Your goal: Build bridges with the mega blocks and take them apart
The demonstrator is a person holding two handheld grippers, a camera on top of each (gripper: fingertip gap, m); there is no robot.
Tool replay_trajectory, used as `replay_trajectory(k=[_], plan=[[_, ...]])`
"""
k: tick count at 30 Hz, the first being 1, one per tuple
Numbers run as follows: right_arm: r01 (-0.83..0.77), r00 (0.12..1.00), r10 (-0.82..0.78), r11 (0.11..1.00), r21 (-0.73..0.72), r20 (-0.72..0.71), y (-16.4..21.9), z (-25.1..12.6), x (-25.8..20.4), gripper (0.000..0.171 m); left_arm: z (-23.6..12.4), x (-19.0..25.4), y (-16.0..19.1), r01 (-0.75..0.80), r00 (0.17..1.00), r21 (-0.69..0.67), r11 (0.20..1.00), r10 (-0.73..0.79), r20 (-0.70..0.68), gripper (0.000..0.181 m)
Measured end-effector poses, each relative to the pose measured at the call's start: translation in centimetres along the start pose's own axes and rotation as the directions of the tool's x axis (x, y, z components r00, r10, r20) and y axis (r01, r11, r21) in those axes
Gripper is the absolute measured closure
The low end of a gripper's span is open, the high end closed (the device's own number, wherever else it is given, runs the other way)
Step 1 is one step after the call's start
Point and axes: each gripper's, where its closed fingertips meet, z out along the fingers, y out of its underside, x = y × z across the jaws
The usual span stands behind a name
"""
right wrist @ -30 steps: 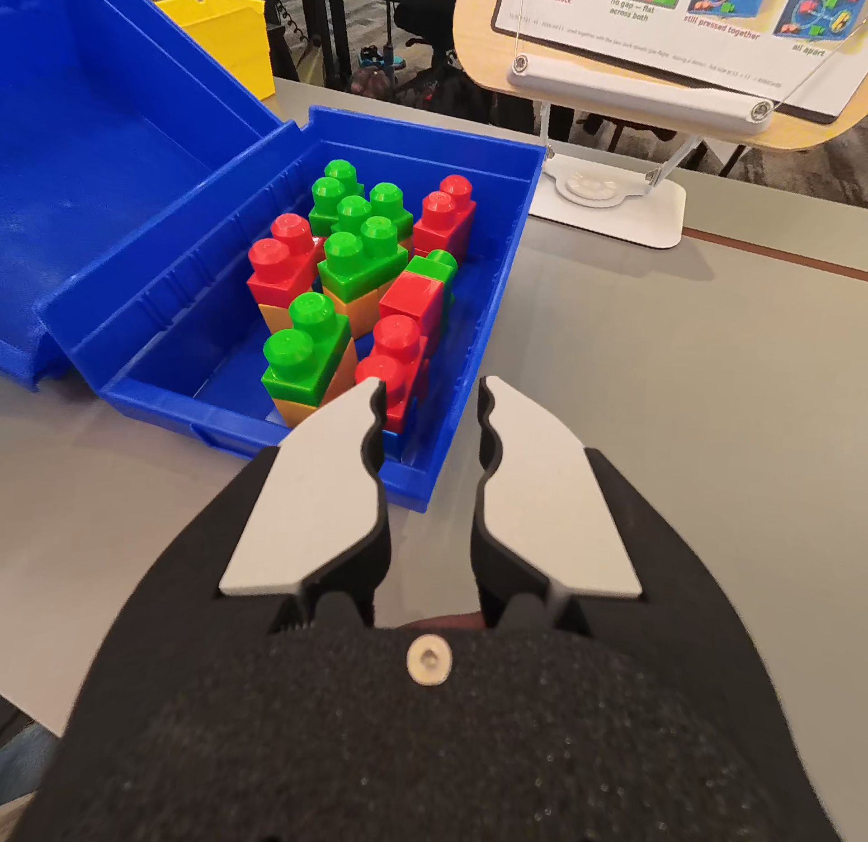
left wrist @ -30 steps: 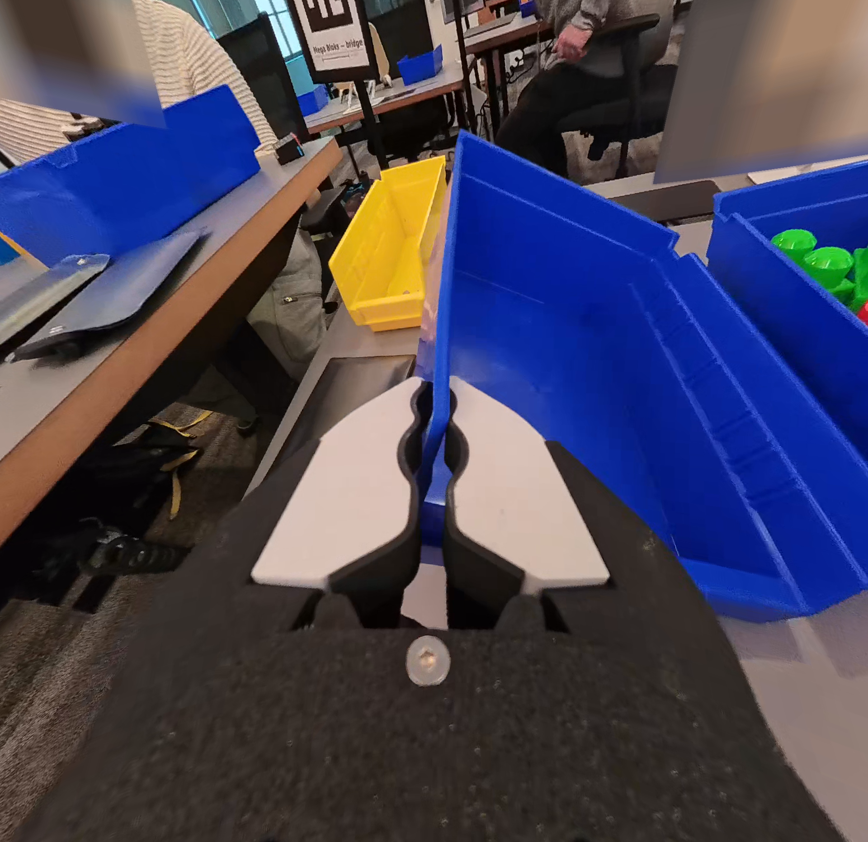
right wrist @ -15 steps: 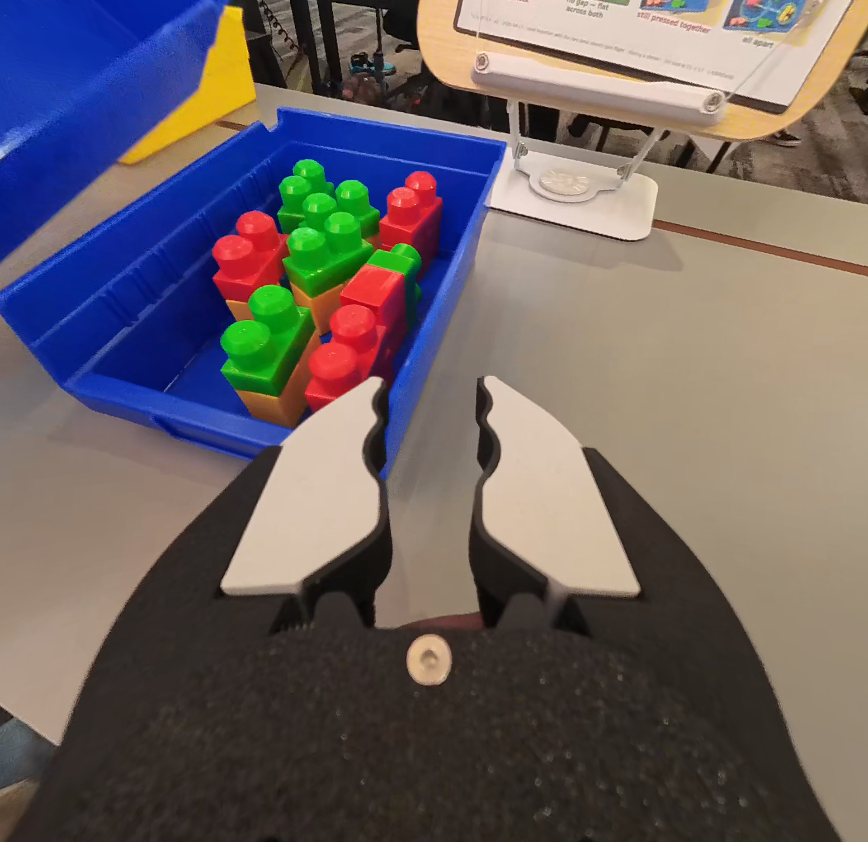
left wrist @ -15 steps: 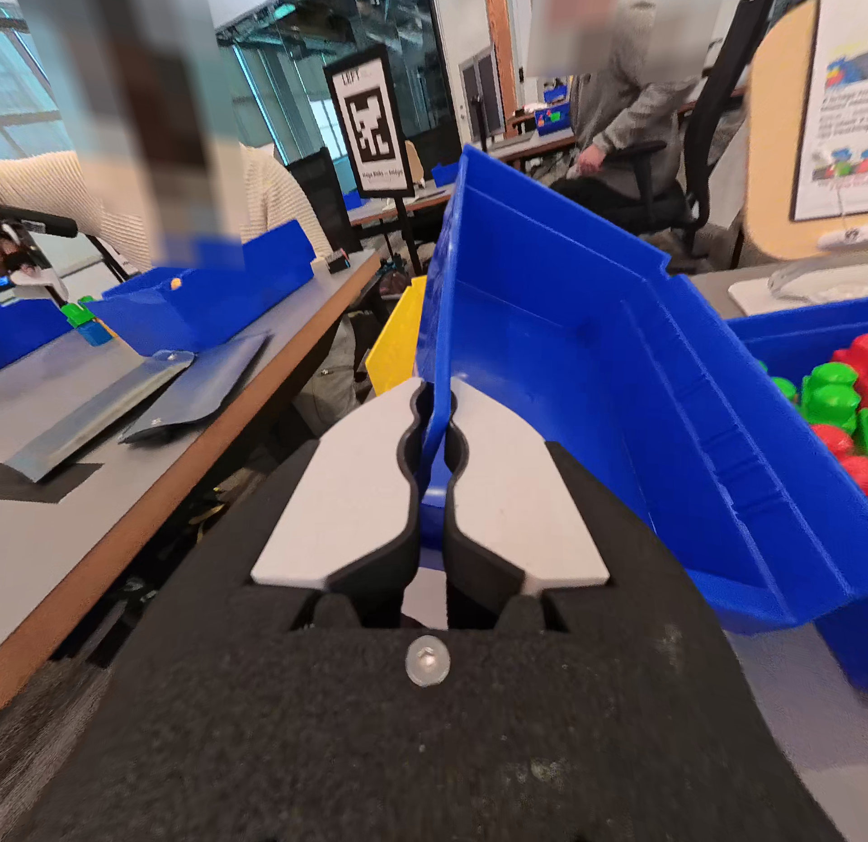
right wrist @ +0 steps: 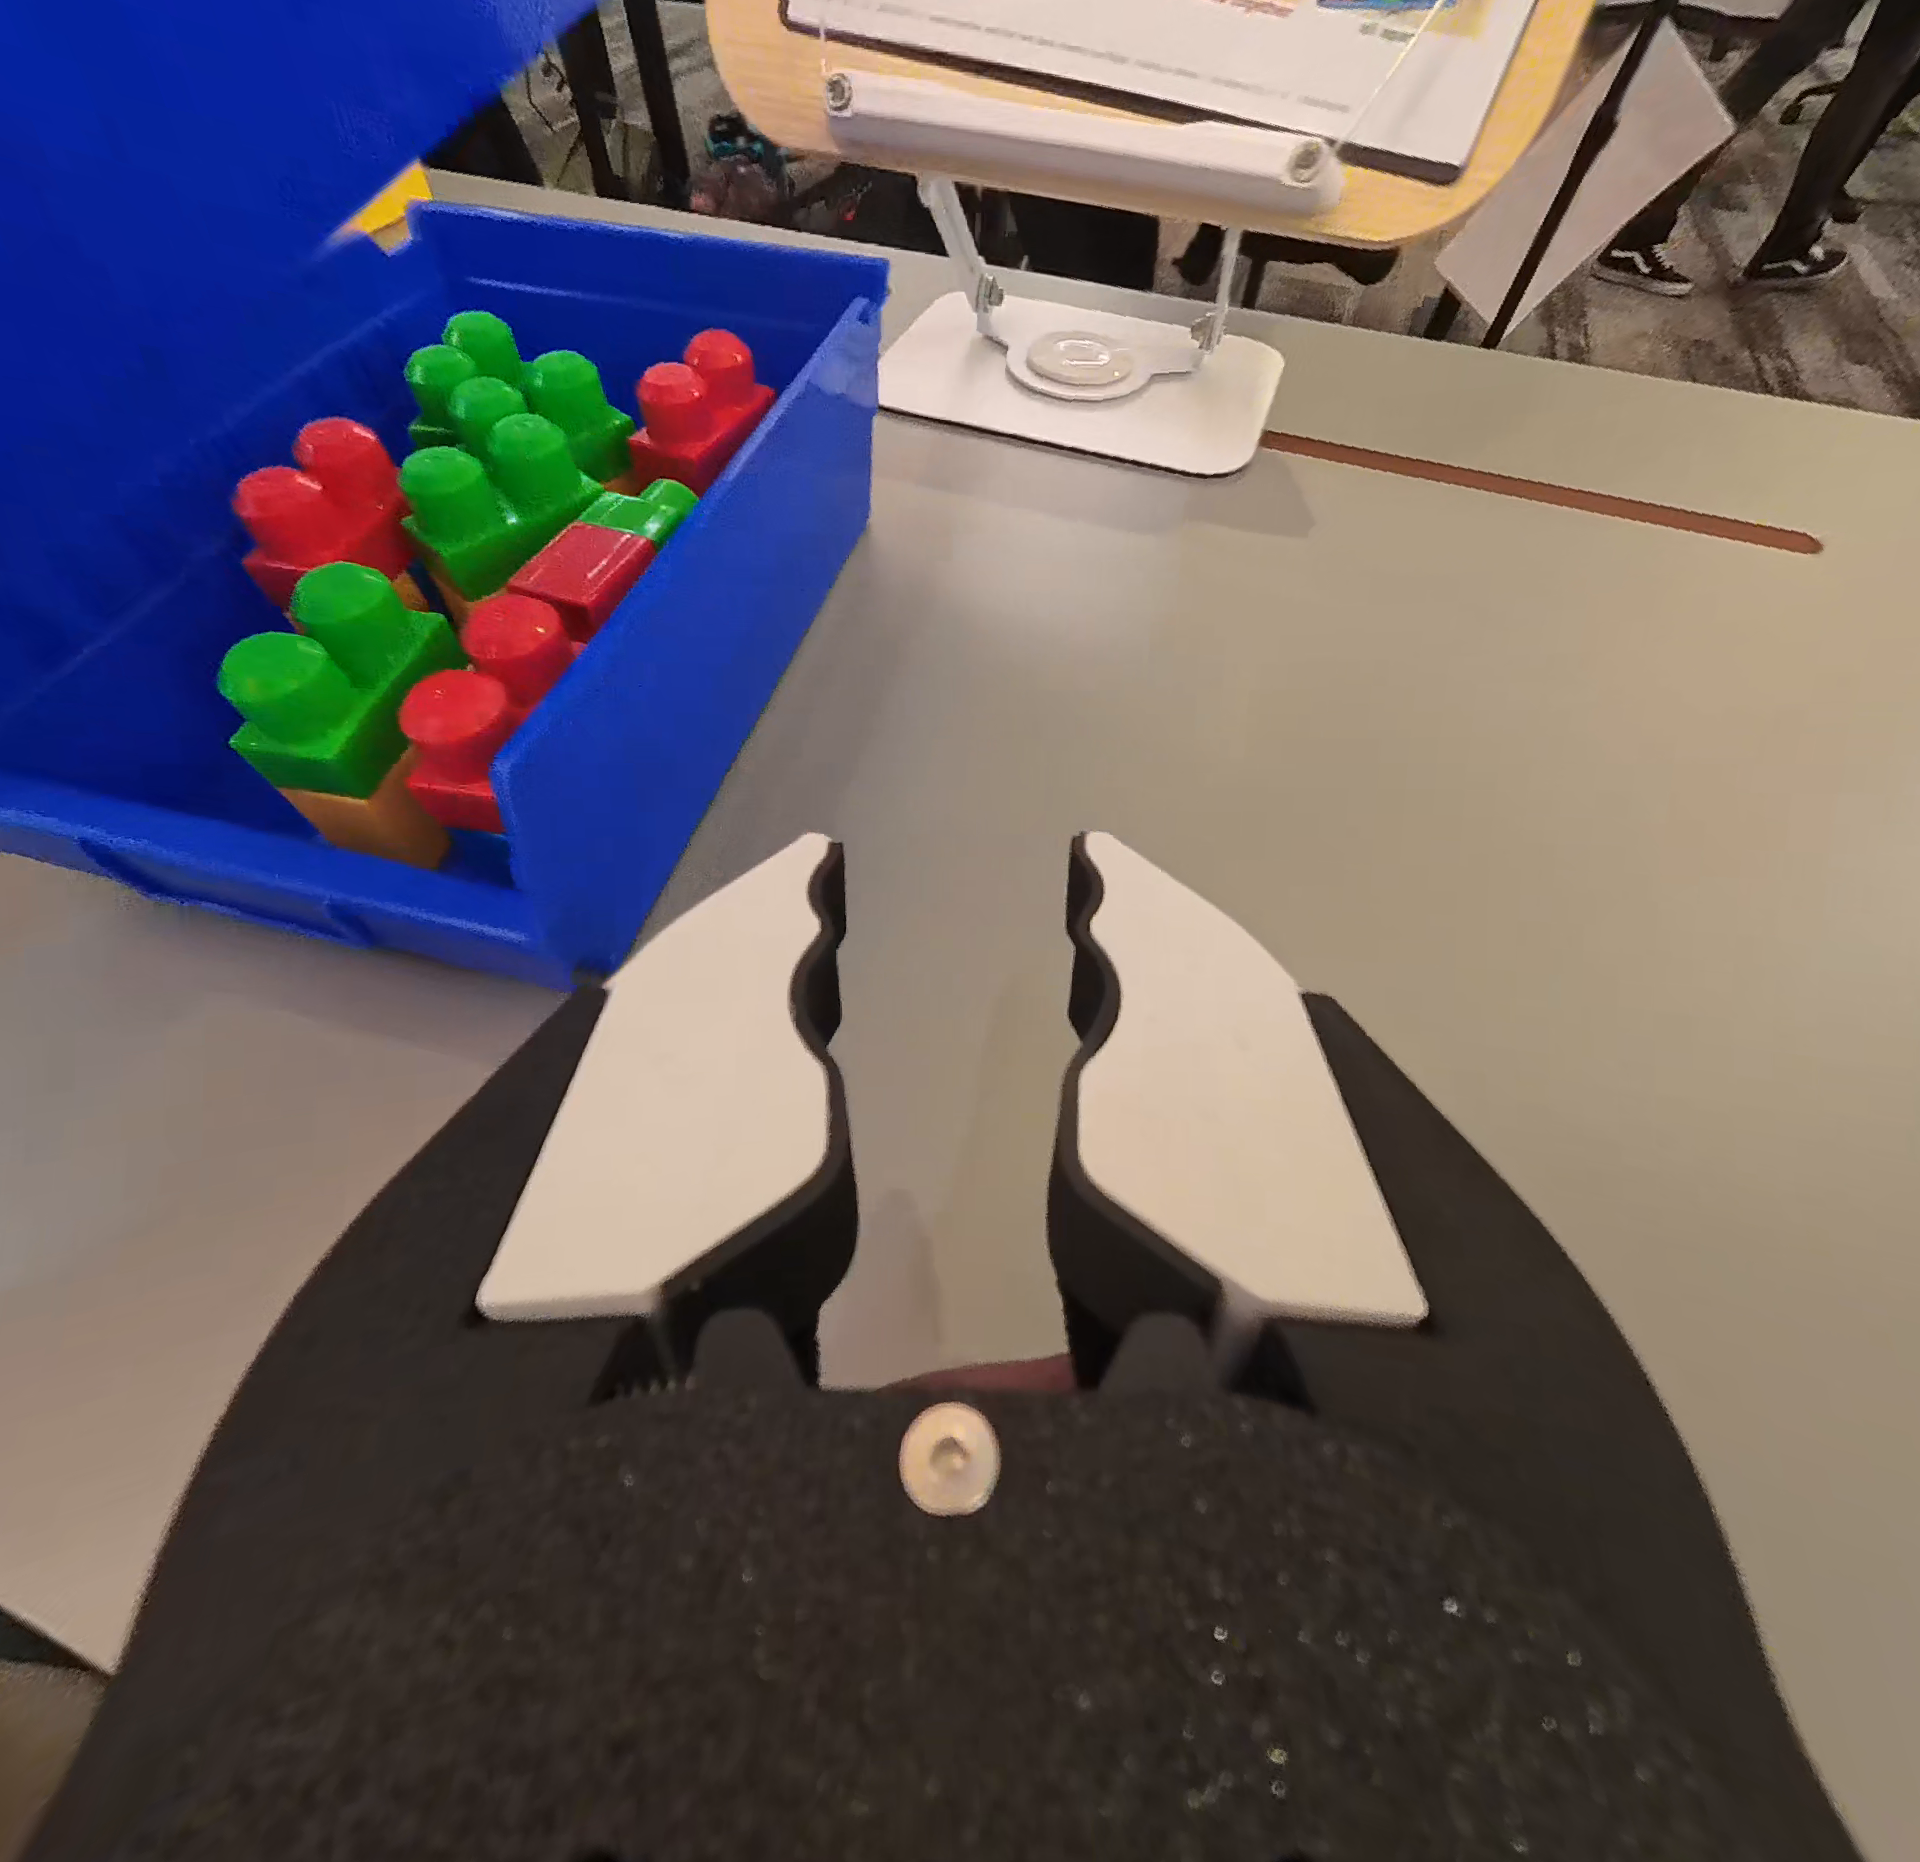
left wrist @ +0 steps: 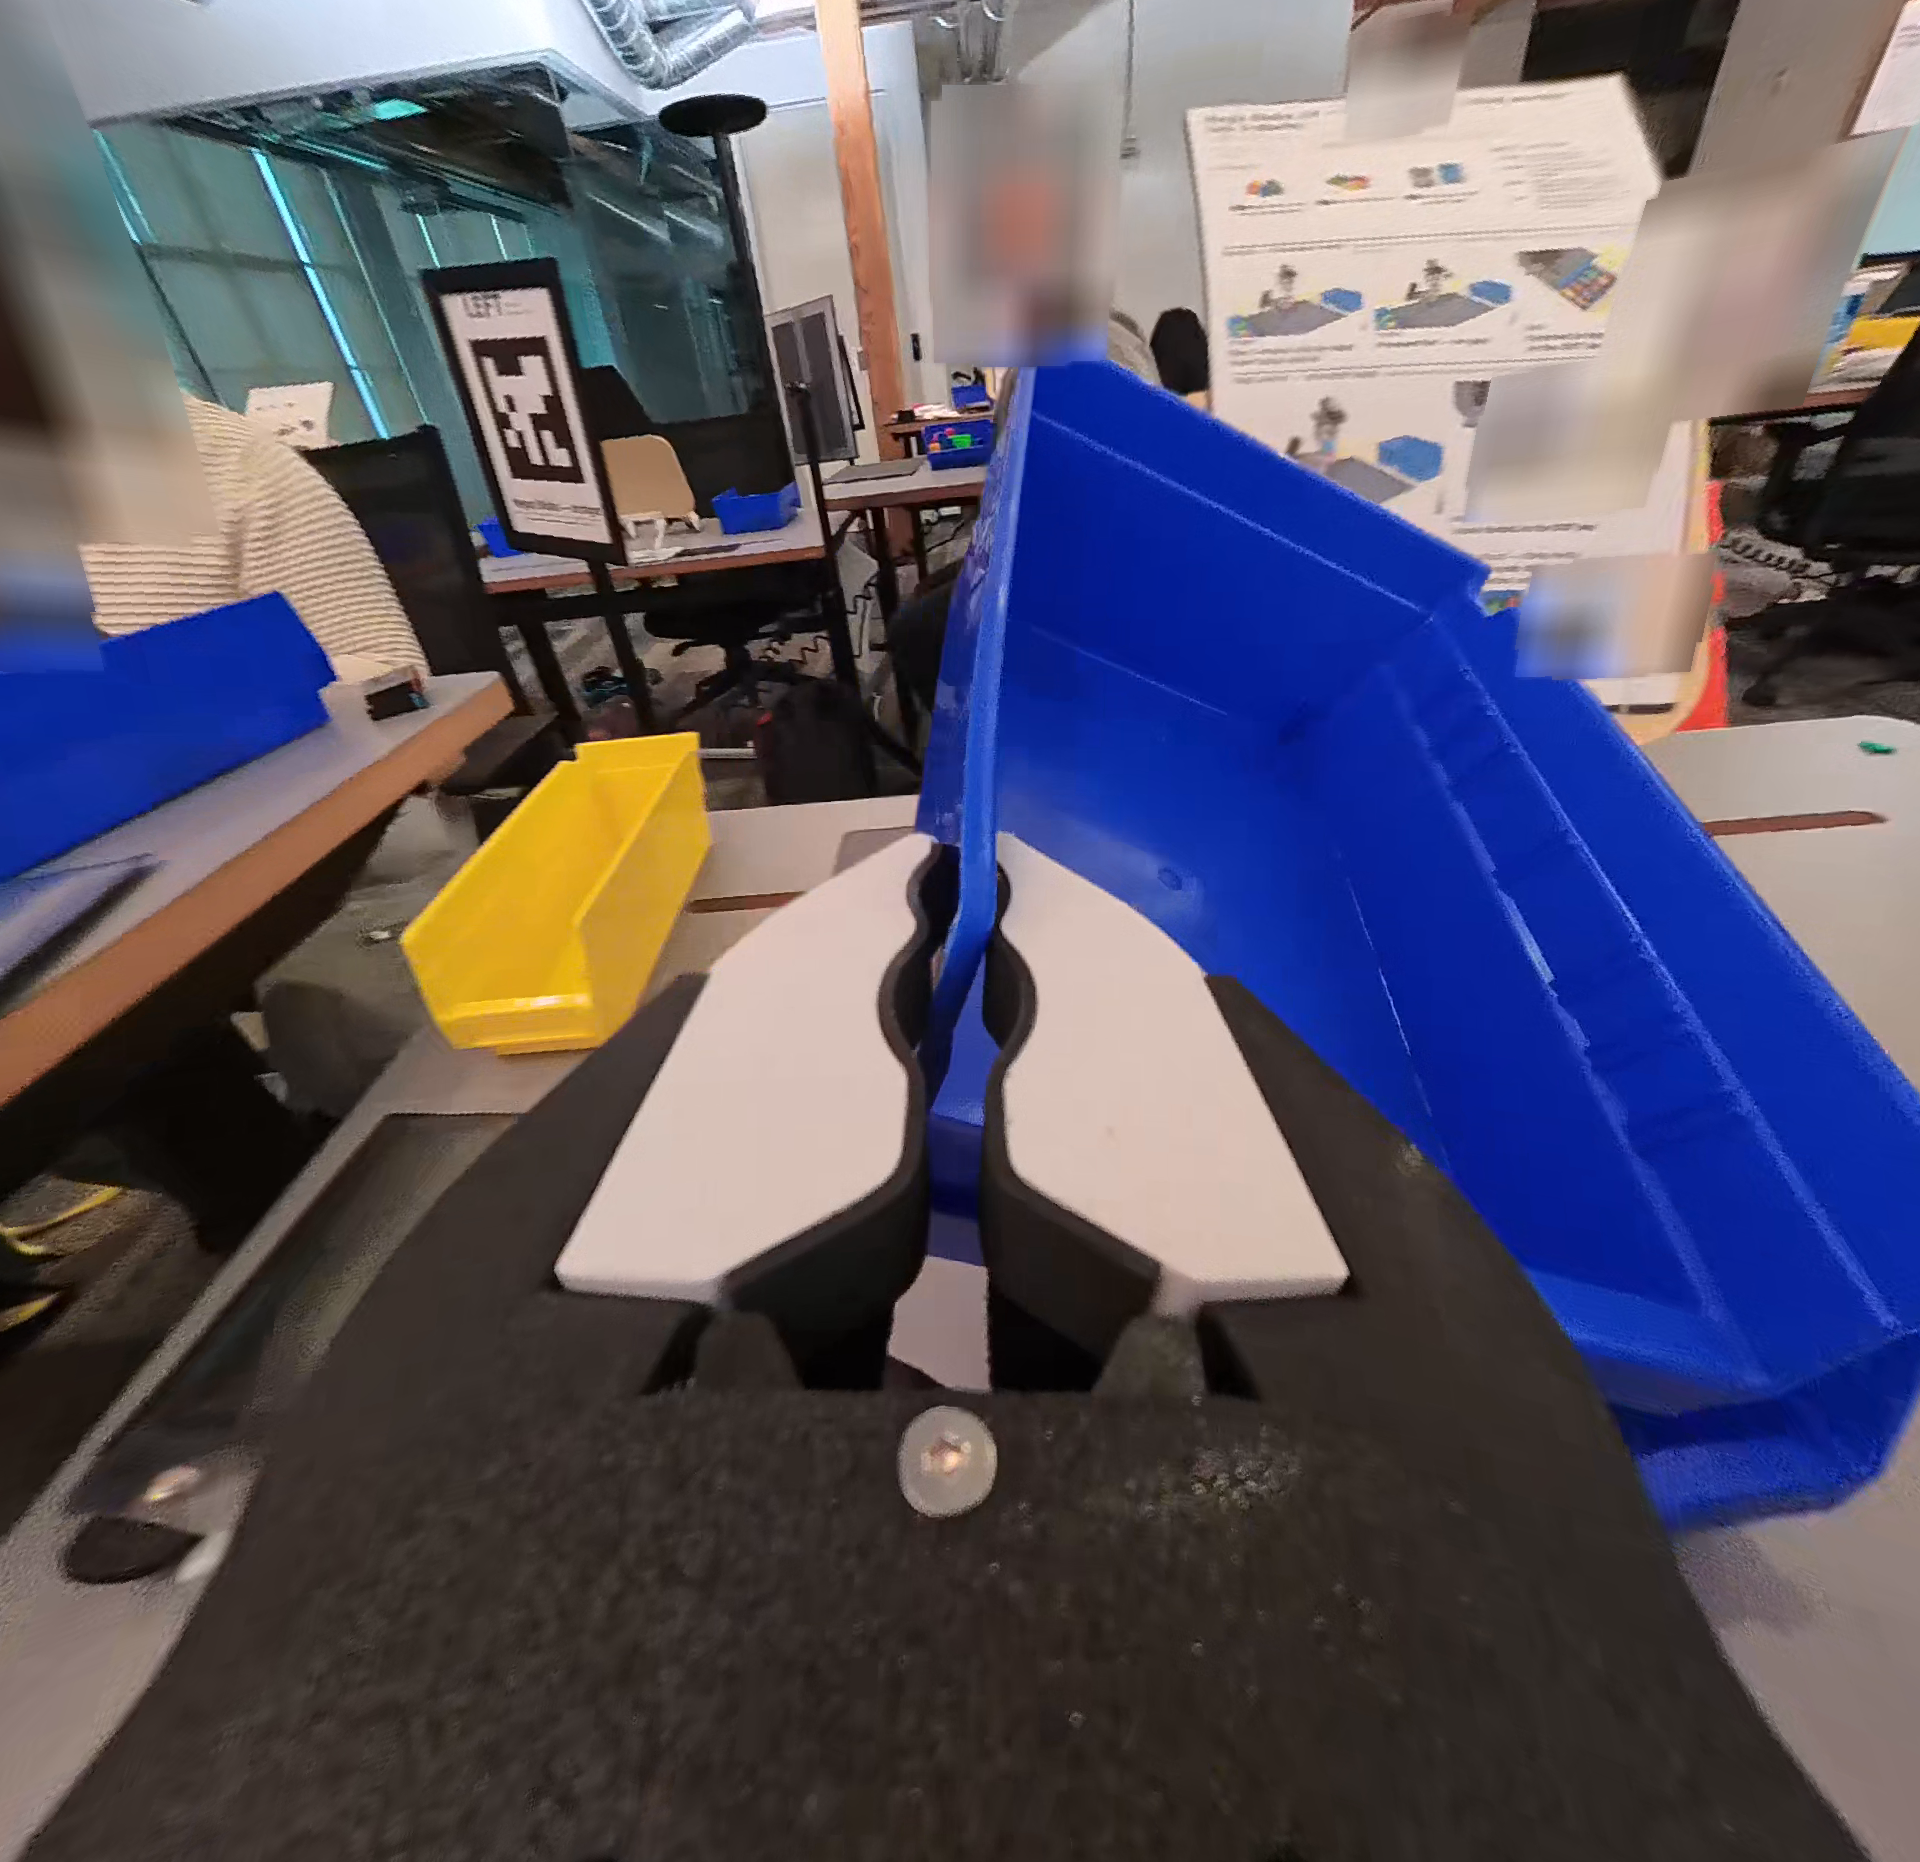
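— Left gripper (left wrist: 961,877): what has it got?
— Its jaws are clamped on the side wall of an empty blue bin (left wrist: 1351,825), tilted up off the grey table (right wrist: 1351,721).
— And the right gripper (right wrist: 954,877)?
— Jaws parted, holding nothing, above bare table.
— The mega blocks (right wrist: 457,565)?
— Red and green, standing in a second blue bin (right wrist: 665,742) just left of it.

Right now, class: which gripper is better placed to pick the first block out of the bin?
Right. The right gripper is open, empty and beside the bin of blocks. The left gripper is shut on the wall of the empty blue bin, held tilted.
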Motion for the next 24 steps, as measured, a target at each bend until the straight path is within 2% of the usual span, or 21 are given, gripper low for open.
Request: replay_trajectory(k=[12, 19, 24], plan=[[-0.016, 1.0, 0.016, 1.0, 0.018, -0.014, 0.3, -2.2, 4.5, 0.128, 2.2, 9.3, 3.5, 0.109, 0.991, -0.073, 0.991, -0.114, -0.066, 0.177], [-0.052, 0.998, 0.052, 0.998, 0.023, -0.027, 0.5, -3.0, 6.7, 0.129, 4.4, 12.7, 3.2, 0.177, 0.98, -0.062, 0.982, -0.181, -0.078, 0.178], [-0.045, 0.998, 0.046, 0.998, 0.041, -0.03, -0.4, -3.3, 7.5, 0.129, 4.4, 14.9, 1.5, 0.145, 0.986, -0.009, 0.989, -0.145, -0.08, 0.178]])
